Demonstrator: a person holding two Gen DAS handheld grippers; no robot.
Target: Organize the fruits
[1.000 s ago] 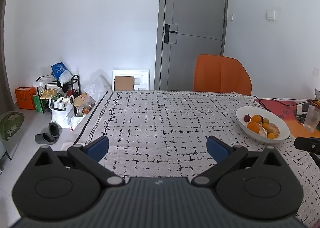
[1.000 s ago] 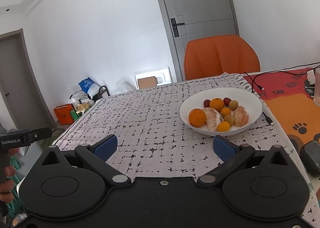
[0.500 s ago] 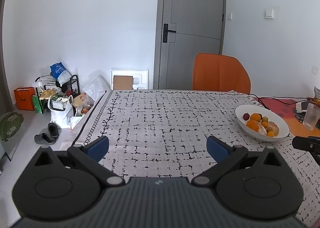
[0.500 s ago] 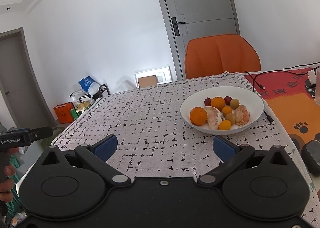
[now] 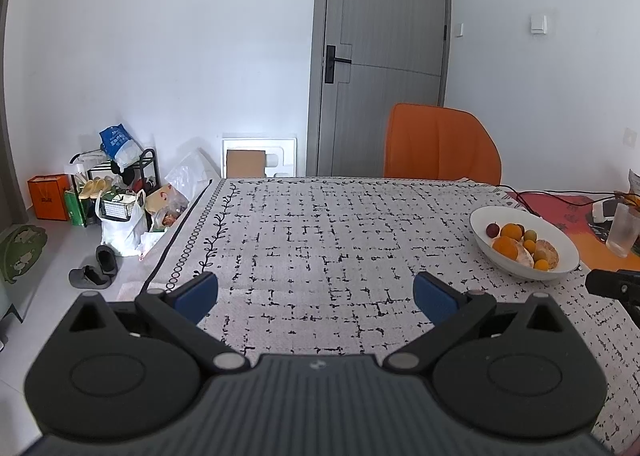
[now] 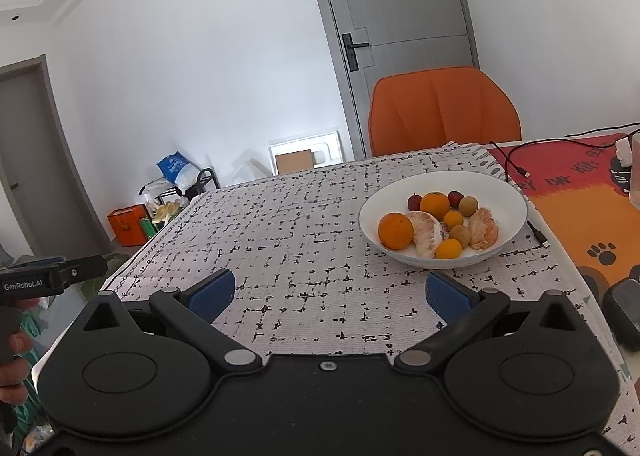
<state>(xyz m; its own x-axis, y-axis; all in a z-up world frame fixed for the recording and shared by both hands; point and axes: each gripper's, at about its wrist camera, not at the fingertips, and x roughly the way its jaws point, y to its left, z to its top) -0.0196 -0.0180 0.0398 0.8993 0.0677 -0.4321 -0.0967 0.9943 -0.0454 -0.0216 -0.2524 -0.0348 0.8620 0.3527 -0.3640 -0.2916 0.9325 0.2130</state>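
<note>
White and shallow, the ceramic fruit bowl (image 6: 444, 216) sits on the grey black-flecked tablecloth (image 6: 312, 240), holding oranges, peeled segments and small fruits. Left gripper (image 5: 316, 292) and right gripper (image 6: 328, 294) both hover with blue-padded fingers spread apart, empty.

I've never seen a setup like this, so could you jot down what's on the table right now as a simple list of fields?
Surface: table under a patterned cloth
Container: white bowl
Contents: whole oranges, peeled citrus pieces, small red and brownish fruits
Left gripper: open, empty, above the cloth
Right gripper: open, empty, short of the bowl
Behind table: orange chair
</note>
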